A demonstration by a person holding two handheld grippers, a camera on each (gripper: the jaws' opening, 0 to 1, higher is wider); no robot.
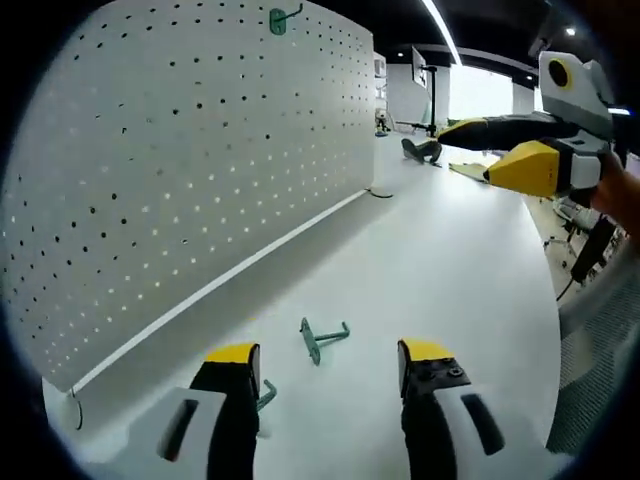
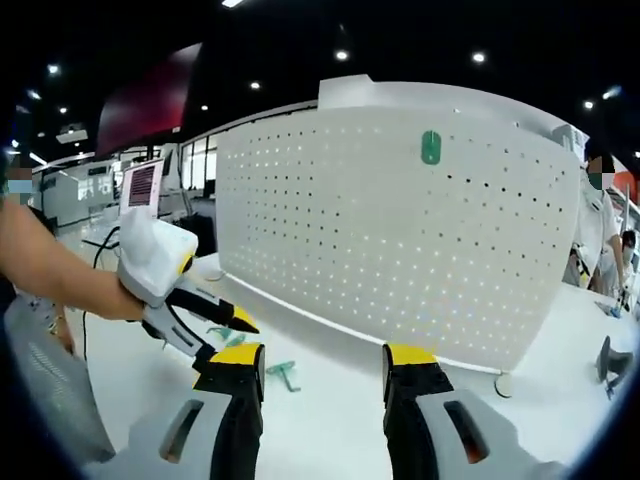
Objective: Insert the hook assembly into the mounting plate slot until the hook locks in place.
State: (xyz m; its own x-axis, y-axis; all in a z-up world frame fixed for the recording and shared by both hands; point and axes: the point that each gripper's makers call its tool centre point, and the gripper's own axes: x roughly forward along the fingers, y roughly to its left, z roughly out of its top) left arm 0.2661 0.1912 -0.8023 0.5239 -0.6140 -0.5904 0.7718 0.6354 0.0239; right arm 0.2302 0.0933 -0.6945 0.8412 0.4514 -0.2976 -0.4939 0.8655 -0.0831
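Observation:
A white pegboard (image 1: 200,170) stands upright along the table, with one green hook (image 1: 278,18) mounted near its top; the right gripper view shows that mounted hook (image 2: 430,147) too. A loose green hook (image 1: 322,338) lies flat on the table just ahead of my left gripper (image 1: 328,355), which is open and holds nothing. A second loose hook (image 1: 265,397) peeks out beside its left jaw. My right gripper (image 2: 322,356) is open and empty, raised above the table and facing the pegboard (image 2: 400,230). A loose hook (image 2: 283,372) lies below it.
The white table (image 1: 450,270) stretches away along the board. My right gripper (image 1: 465,152) hangs at the upper right of the left gripper view, held by a hand. A person (image 2: 598,215) stands past the board's right end. A dark stand (image 2: 612,362) sits on the table there.

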